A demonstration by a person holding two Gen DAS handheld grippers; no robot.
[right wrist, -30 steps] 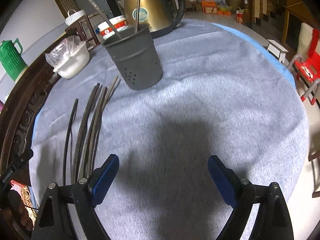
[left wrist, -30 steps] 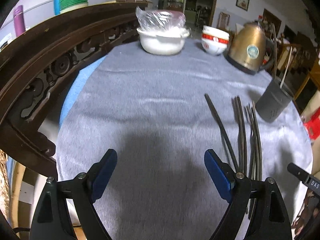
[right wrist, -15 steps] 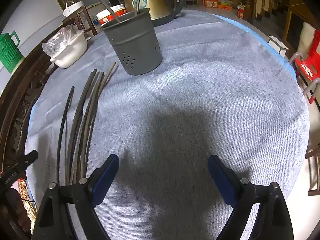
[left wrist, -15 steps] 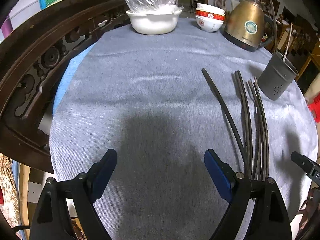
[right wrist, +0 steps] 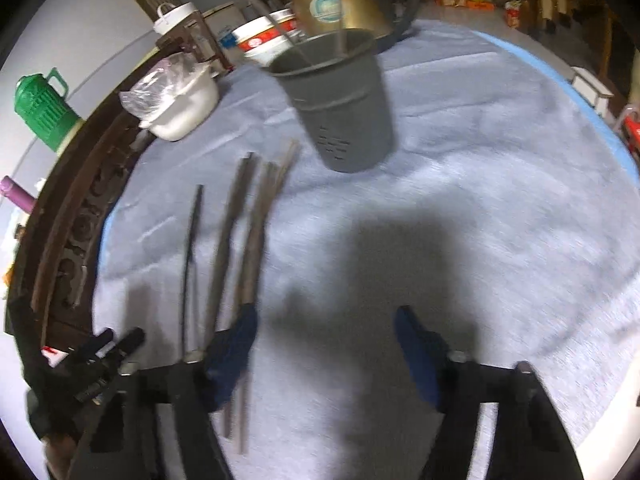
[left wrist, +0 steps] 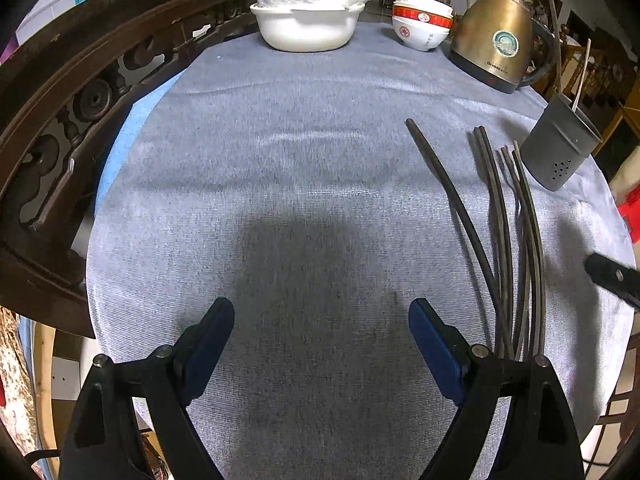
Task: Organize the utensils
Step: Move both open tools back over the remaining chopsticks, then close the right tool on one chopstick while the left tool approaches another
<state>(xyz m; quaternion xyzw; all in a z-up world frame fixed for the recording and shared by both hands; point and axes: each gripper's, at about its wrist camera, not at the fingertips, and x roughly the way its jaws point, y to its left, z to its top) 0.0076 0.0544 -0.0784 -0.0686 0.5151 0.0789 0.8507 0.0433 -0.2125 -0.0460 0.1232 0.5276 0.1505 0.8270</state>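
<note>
Several dark chopsticks (left wrist: 500, 220) lie side by side on the grey tablecloth, to the right of my left gripper (left wrist: 322, 332), which is open and empty above the cloth. A grey perforated utensil holder (left wrist: 560, 148) stands beyond them with a couple of sticks in it. In the right wrist view the chopsticks (right wrist: 224, 248) lie left of centre, the holder (right wrist: 340, 108) stands ahead, and my right gripper (right wrist: 326, 336) is open and empty, its left finger over the nearest sticks' ends. The image is blurred.
A white bowl covered in plastic (left wrist: 306, 20), stacked red-and-white bowls (left wrist: 422, 24) and a gold kettle (left wrist: 498, 40) stand at the table's far edge. A carved dark wooden chair back (left wrist: 60, 92) curves along the left. The other gripper's tip (left wrist: 612, 276) shows at right.
Both grippers moved. The left one drew nearer the table's far side. The right one swung left and forward toward the chopsticks and holder, blurring its view. Both stayed open.
</note>
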